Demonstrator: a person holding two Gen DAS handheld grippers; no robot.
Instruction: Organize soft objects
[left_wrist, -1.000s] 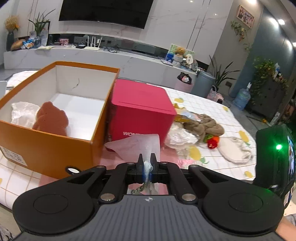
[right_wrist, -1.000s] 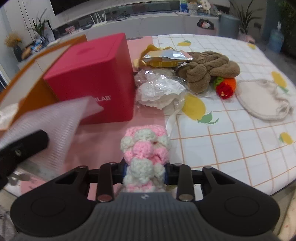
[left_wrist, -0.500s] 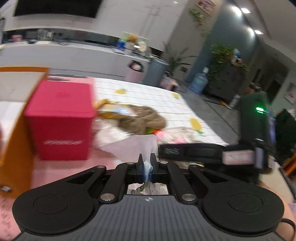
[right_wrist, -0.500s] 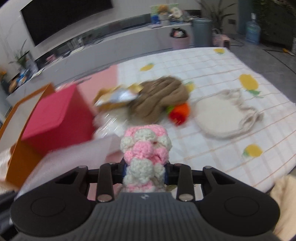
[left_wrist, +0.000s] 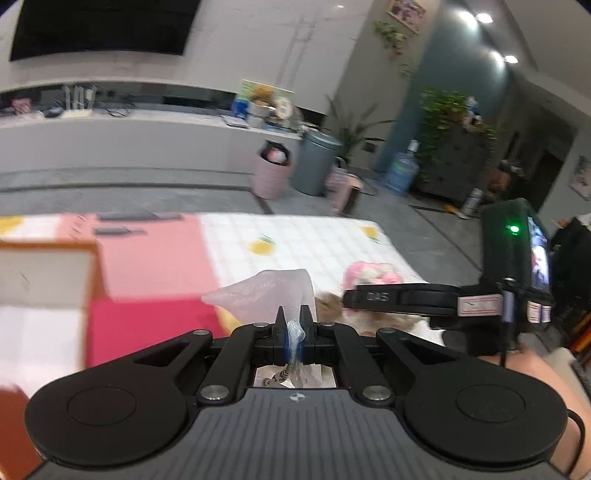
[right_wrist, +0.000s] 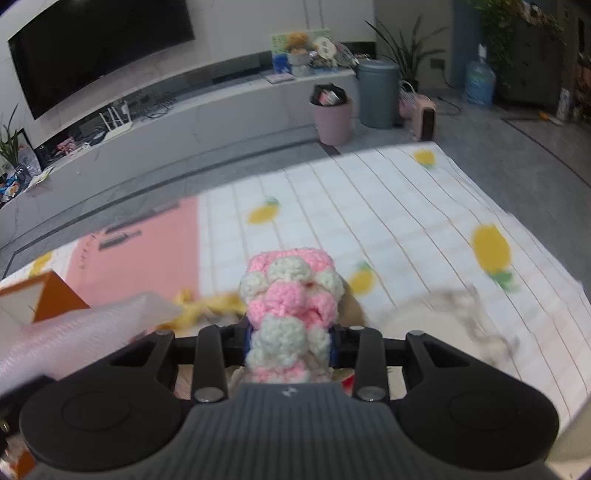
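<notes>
My left gripper (left_wrist: 294, 314) is shut on a corner of a thin translucent plastic bag (left_wrist: 273, 291), which stands up in front of the fingers above the table. The same bag (right_wrist: 74, 328) juts in from the left in the right wrist view. My right gripper (right_wrist: 290, 328) holds a pink-and-white crochet piece (right_wrist: 291, 291) upright; its jaws are opening a little, but the pads still press the yarn. In the left wrist view that crochet piece (left_wrist: 369, 273) hangs to the right of the bag, above the other gripper's black finger (left_wrist: 388, 295).
An orange open box (left_wrist: 48, 247) and a red box (left_wrist: 147, 325) stand at the left on the pink mat. A brown scarf (left_wrist: 328, 304), a yellow snack packet (right_wrist: 207, 310) and a cream pouch (right_wrist: 436, 314) lie blurred below the grippers. The lemon-print tablecloth (right_wrist: 369, 206) stretches beyond.
Both grippers have risen and swung so the boxes slid left and the far table edge and room came into view. Each keeps its hold, and the right gripper now sits close beside the left.
</notes>
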